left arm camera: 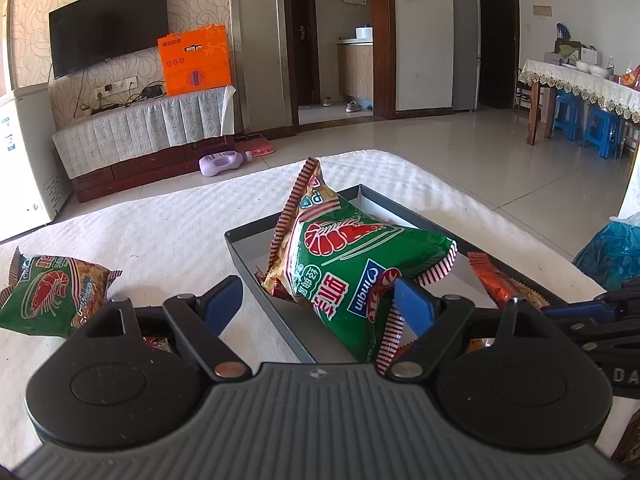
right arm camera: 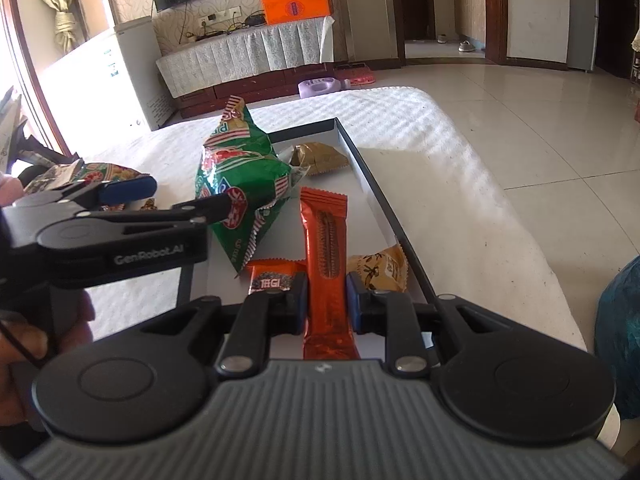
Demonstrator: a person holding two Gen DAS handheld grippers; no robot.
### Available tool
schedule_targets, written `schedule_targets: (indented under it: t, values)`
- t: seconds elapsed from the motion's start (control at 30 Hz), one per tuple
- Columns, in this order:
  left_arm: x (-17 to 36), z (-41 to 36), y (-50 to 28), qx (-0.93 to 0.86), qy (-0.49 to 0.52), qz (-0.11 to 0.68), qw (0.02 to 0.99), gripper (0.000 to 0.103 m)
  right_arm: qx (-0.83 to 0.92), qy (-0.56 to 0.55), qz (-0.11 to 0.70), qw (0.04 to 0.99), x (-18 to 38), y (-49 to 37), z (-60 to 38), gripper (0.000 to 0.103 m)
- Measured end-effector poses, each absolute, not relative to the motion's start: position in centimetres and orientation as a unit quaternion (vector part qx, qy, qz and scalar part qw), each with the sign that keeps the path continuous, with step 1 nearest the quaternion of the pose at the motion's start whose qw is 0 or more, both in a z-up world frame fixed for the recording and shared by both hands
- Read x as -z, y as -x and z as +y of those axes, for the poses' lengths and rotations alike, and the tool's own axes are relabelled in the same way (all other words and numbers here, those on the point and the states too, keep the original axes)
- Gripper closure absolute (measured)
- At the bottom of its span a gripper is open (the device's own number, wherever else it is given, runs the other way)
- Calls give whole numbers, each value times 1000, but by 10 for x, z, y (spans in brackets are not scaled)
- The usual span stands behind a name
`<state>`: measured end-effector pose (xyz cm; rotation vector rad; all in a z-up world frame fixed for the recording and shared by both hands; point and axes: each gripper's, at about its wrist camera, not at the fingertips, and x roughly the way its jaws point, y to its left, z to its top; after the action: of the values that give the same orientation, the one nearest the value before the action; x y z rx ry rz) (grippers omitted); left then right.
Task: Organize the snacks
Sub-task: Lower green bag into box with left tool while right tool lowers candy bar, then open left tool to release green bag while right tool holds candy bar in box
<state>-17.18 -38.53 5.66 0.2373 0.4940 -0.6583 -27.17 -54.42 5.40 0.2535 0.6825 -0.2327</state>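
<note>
A green shrimp-chip bag [left arm camera: 344, 264] leans in the grey tray [left arm camera: 256, 276] on the white table. My left gripper [left arm camera: 318, 300] is open, its right finger touching the bag's near corner; it also shows in the right wrist view [right arm camera: 180, 196]. A second green chip bag [left arm camera: 52, 296] lies on the table to the left. My right gripper [right arm camera: 327, 306] is shut on a long orange bar [right arm camera: 324, 240] lying in the tray [right arm camera: 380, 196]. The green bag [right arm camera: 240, 176] stands just left of the bar.
The tray also holds a small orange packet [right arm camera: 272, 278], a tan packet [right arm camera: 382, 266] and a brown packet [right arm camera: 318, 158]. A blue plastic bag [right arm camera: 620, 340] sits at the table's right edge. A TV stand, orange box [left arm camera: 194, 62] and purple bottle [left arm camera: 222, 162] lie beyond.
</note>
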Motion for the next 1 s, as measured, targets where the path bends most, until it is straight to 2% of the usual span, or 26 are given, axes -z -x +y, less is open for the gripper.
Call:
schedule_targets:
  t: [1.0]
  values:
    - [-86,-335,212,300,-108,236,918,14,123,-114,352,921,-45,259,-539,79]
